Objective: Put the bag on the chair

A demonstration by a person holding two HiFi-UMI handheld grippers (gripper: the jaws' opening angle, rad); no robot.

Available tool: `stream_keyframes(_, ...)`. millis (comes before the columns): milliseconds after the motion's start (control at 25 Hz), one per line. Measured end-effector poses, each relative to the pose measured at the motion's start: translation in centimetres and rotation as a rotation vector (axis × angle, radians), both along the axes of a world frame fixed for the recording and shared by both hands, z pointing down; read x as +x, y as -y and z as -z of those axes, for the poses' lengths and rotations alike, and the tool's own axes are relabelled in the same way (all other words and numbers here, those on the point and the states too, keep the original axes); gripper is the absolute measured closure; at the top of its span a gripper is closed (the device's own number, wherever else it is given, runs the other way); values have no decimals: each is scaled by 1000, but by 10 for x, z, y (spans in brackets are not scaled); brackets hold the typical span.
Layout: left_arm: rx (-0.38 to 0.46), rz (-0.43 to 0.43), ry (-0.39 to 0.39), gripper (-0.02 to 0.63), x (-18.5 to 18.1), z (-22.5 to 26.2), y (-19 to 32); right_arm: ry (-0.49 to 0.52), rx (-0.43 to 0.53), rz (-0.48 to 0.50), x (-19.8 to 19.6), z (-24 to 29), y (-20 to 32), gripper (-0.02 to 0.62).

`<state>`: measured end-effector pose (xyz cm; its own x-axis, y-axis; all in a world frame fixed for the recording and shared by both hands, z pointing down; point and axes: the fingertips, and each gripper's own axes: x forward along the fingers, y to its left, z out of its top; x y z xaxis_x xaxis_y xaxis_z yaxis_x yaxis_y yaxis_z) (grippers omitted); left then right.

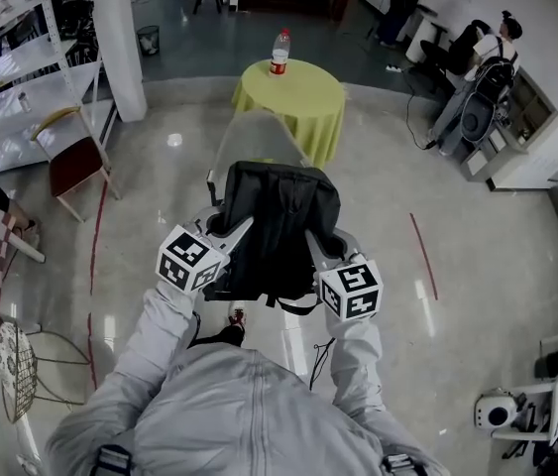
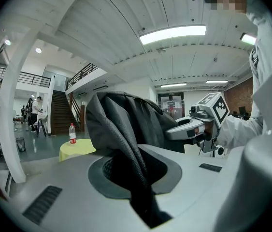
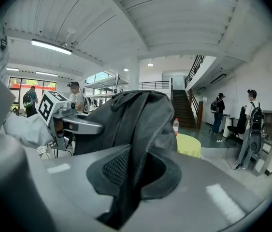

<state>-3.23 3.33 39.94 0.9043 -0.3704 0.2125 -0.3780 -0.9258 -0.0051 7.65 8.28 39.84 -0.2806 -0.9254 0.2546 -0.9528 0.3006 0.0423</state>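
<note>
A black backpack [image 1: 279, 221] hangs in the air between my two grippers. My left gripper [image 1: 229, 232] is shut on a fold of its fabric on the left side. The right gripper [image 1: 321, 246] is shut on a fold on the right. In the left gripper view the dark bag [image 2: 121, 124] runs down into the pinch of my left gripper [image 2: 138, 175]. The right gripper view shows the bag [image 3: 138, 122] clamped the same way in my right gripper [image 3: 128, 180]. A see-through chair [image 1: 257, 135] stands just beyond the bag, which hides its seat.
Behind the chair is a round yellow table [image 1: 298, 97] with a bottle [image 1: 279, 52] on it. A red-seated chair [image 1: 73, 163], a white pillar [image 1: 115, 38] and shelving [image 1: 11, 77] stand at the left. People and gear [image 1: 482, 67] are at the back right.
</note>
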Motion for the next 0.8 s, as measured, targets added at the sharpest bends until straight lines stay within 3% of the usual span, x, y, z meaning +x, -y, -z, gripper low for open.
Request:
stream_keyframes(480,-35,-21,7,563,65,-13,144,39,-40,-16,62,-13,138,549)
stream_keyframes(800,-51,-25,24,563,88,-24,226,38,-55,-39,86,-23,219,549)
